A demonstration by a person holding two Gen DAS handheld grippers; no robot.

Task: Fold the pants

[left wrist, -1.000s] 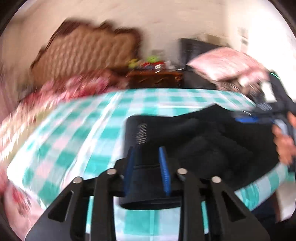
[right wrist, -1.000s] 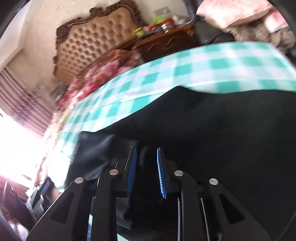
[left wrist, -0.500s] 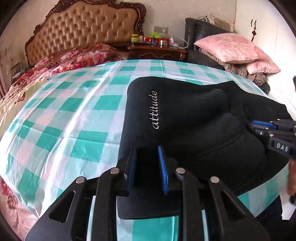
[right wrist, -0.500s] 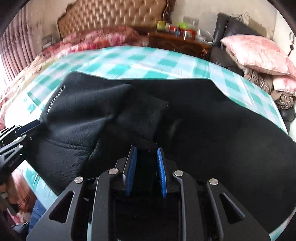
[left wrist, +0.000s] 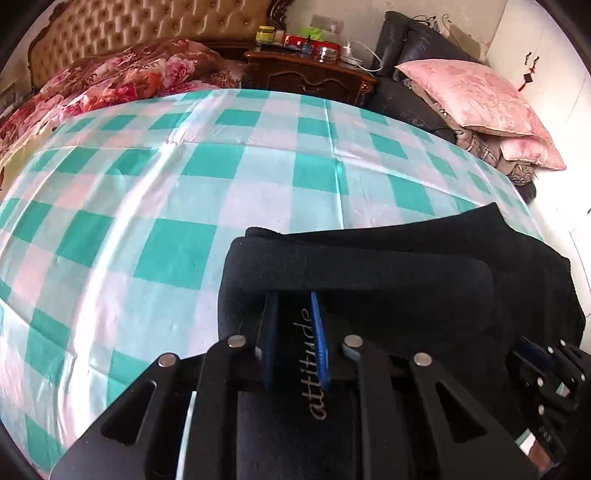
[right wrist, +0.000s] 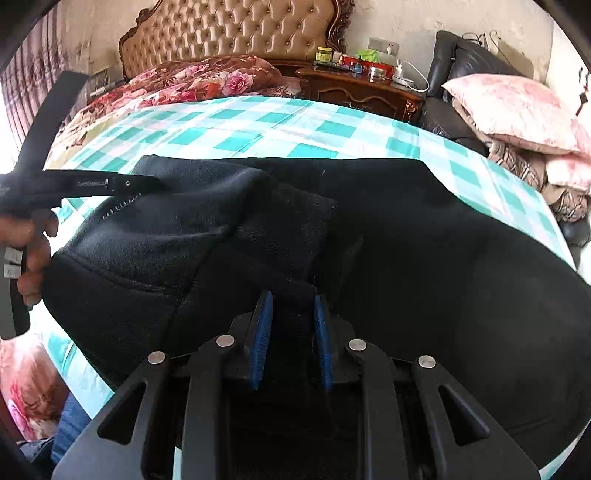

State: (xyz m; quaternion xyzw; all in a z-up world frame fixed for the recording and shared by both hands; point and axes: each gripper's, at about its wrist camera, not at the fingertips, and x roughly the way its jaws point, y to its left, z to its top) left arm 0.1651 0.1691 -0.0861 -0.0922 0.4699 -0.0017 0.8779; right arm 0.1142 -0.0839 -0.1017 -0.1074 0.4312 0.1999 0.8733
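Note:
Black pants (left wrist: 388,273) with silver "attitude" lettering lie on a green-and-white checked bed cover (left wrist: 184,192). My left gripper (left wrist: 291,306) is shut on the waistband, the lettering running between its blue pads. In the right wrist view the pants (right wrist: 406,229) spread wide across the cover, with a folded-over part at the left. My right gripper (right wrist: 290,306) is shut on a black fold of the pants. The left gripper shows there at the left edge (right wrist: 92,182); the right gripper shows at the left view's lower right (left wrist: 546,365).
A tufted headboard (right wrist: 236,33) and floral quilt (left wrist: 122,77) lie at the far end. A dark wooden nightstand (left wrist: 310,74) with bottles stands behind the bed. Pink pillows (left wrist: 476,96) sit on a dark sofa at the right. The bed's near edge is below the grippers.
Both grippers have carried the waistband end forward over the pants. The left wrist view now shows more bare cover ahead, and the lettering has come between my left fingers.

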